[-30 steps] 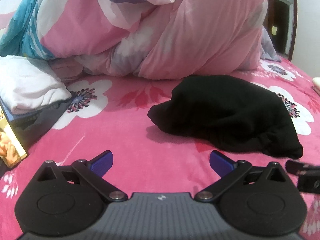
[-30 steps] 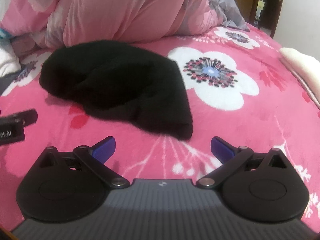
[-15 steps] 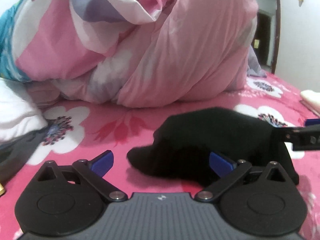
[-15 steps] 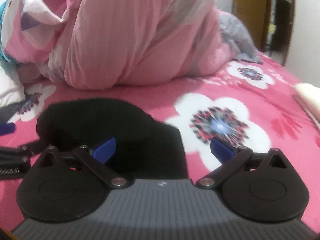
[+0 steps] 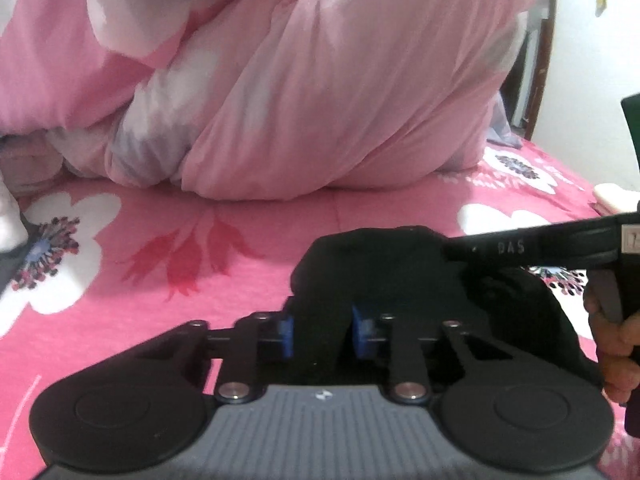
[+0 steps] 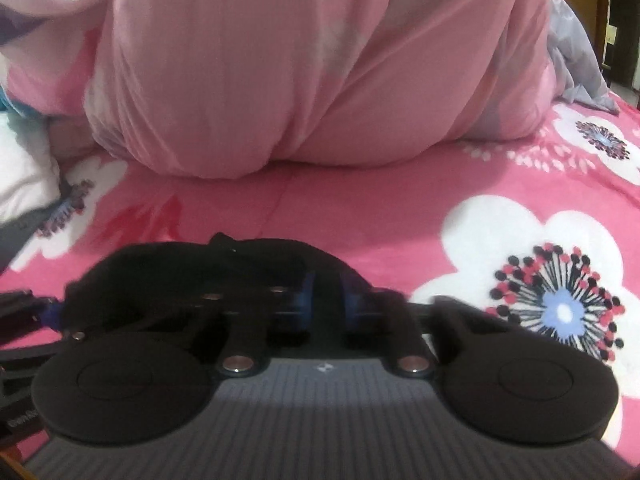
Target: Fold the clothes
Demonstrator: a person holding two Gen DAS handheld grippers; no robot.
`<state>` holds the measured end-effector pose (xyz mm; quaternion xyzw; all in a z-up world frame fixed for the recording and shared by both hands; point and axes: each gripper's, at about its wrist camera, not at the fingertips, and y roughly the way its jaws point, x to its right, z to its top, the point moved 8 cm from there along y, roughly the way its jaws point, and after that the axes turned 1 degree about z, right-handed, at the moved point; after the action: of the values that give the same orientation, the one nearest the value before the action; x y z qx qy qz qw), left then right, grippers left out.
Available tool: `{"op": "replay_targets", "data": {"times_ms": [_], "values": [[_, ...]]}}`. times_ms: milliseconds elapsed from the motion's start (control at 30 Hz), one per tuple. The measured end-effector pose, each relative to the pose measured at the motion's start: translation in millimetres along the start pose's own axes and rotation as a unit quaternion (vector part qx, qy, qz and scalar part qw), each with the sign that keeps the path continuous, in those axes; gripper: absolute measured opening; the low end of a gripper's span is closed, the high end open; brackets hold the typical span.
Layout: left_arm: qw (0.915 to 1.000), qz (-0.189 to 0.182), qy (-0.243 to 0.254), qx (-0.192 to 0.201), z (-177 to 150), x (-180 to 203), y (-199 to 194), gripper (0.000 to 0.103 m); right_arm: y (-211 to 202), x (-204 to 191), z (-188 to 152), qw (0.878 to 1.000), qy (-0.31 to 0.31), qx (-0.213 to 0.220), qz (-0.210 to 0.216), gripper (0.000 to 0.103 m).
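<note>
One black garment (image 5: 400, 276), bunched in a low heap, lay on the pink flowered bedsheet (image 5: 200, 248), in front of one big rumpled pink duvet (image 5: 320, 80). Two grippers were on it, one at each side. The left gripper (image 5: 320, 338) had just been closing; its blue pads (image 5: 285, 338) stood narrow with black cloth pinched between them. The right gripper (image 6: 325, 304) had also just closed, nearly tight, on a fold at the garment's near edge. One hand (image 5: 616, 344) showed at the right edge of the left wrist view, gripping the other tool's handle. One white cloth (image 6: 24, 168) sat far left. Three white flowers were countable on the sheet in the right wrist view
</note>
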<state>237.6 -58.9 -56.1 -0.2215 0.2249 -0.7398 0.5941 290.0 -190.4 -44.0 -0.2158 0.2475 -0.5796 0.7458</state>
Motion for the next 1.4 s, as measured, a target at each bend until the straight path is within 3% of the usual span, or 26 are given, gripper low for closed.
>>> {"op": "replay_targets", "data": {"times_ms": [300,567,700,867,967,1067,1133,1233,1367,1400], "values": [[0.9988,-0.031,0.024,0.030,-17,13,-83,0.018,-101,-21,-23,0.998,-0.001,0.060,0.023,0.001],[0.9954,-0.071,0.064,0.000,-80,23,-155,0.019,-185,-33,-109,0.998,-0.003,0.033,0.052,0.001],[0.9926,-0.096,0.062,-0.041,-117,23,-173,0.034,-193,-34,-169,0.999,-0.009,-0.012,0.043,0.002],[0.9925,-0.116,0.027,-0.028,-126,11,-202,0.057,-221,-27,-197,0.999,0.001,-0.027,0.046,0.006],[0.9934,-0.114,0.011,-0.008,-123,2,-215,0.061,-244,-20,-187,0.998,0.005,-0.009,0.059,0.016],[0.9947,-0.103,0.004,0.002,-113,-5,-211,0.062,-255,-22,-156,0.997,0.003,0.023,0.075,0.035],[0.9959,-0.090,0.001,0.003,-105,-7,-203,0.062,-249,-27,-130,0.995,0.000,0.044,0.087,0.052],[0.9982,-0.058,0.001,-0.011,-96,-8,-180,0.062,-218,-47,-86,0.991,0.010,0.057,0.124,0.063],[0.9989,-0.031,0.002,-0.035,-99,-6,-153,0.061,-145,-68,-60,0.987,0.049,-0.006,0.152,0.062],[0.9987,-0.028,0.000,-0.044,-101,-6,-147,0.060,-134,-66,-66,0.988,0.055,-0.021,0.139,0.046]]}}
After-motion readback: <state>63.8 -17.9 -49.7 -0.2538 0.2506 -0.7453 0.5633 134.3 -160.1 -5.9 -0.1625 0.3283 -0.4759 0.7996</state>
